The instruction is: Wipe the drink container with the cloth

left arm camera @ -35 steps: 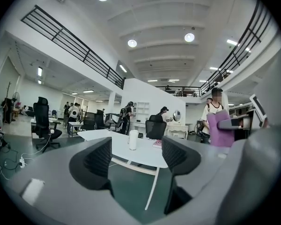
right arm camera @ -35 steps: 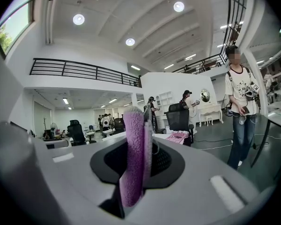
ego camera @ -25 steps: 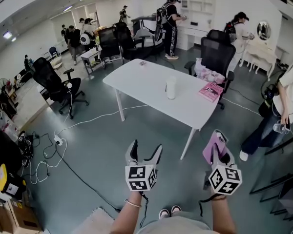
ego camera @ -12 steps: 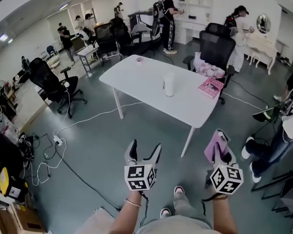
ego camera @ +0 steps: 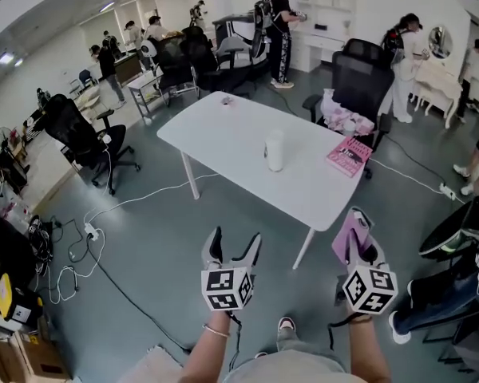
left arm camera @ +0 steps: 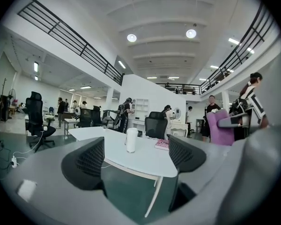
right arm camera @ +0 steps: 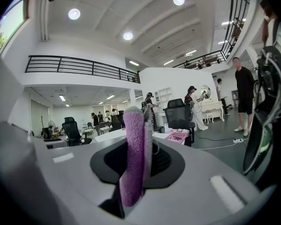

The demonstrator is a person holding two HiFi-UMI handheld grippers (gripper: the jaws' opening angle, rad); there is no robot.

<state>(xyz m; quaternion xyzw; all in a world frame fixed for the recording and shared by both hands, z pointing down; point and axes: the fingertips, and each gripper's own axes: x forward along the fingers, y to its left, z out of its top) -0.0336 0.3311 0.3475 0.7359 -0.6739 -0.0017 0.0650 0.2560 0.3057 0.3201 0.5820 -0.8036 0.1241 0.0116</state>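
Drink container [ego camera: 275, 150] stands upright on the white table [ego camera: 223, 130], near a pink book [ego camera: 349, 155] and well apart from both grippers. Left gripper [ego camera: 235, 244]: jaws apart, nothing between them. Right gripper [ego camera: 359, 231]: jaws clamped on a purple cloth [right arm camera: 133, 158], which stands up between them. Both grippers are over the floor [ego camera: 152, 246], short of the table.

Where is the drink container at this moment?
In the head view, the drink container stands upright near the middle of the white table, just left of the pink book. Nothing is touching it.
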